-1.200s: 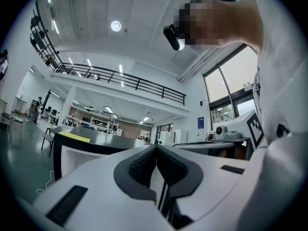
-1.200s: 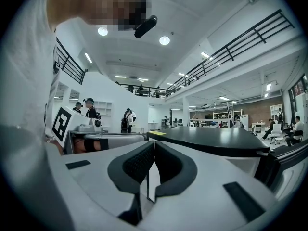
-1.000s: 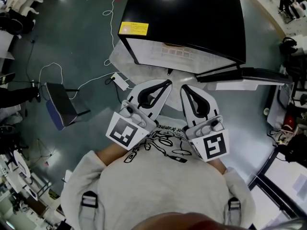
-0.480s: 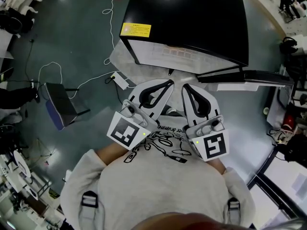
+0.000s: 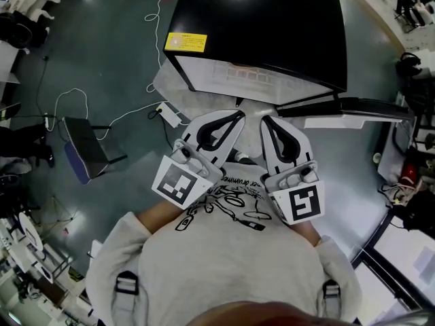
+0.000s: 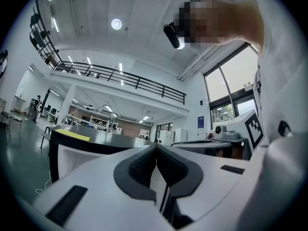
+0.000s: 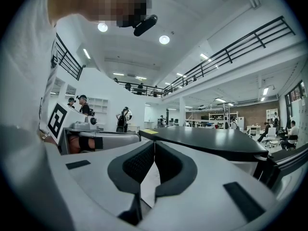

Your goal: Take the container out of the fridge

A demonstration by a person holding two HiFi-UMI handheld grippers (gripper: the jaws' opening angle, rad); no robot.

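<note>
A person in a grey sweatshirt (image 5: 224,263) stands facing a low fridge (image 5: 265,26) with a glossy black top and a yellow sticker (image 5: 185,42) near its front left corner, holding a pair of tongs in each hand at chest height. In the head view the left tongs (image 5: 239,117) and the right tongs (image 5: 264,121) lie side by side and close together, their tips angled slightly toward each other and aimed at the fridge's open front, short of it and not touching it. The square-marked cubes, left (image 5: 178,185) and right (image 5: 304,204), sit just before the chest, with bare forearms showing behind them and the elbows drawn in beside the body. Both tongs are closed and empty: in the left gripper view the ribbed black pads (image 6: 144,165) meet along a thin seam with nothing between them, and the right gripper view shows the same on its own pads (image 7: 139,165). Each points roughly level over the fridge's top edge. The fridge door (image 5: 353,107) stands swung out to the person's right, and the pale interior (image 5: 231,73) shows below the black top. The container cannot be made out inside it from any view. A white cable (image 5: 129,114) trails across the dark floor (image 5: 102,66) to the left.
</note>
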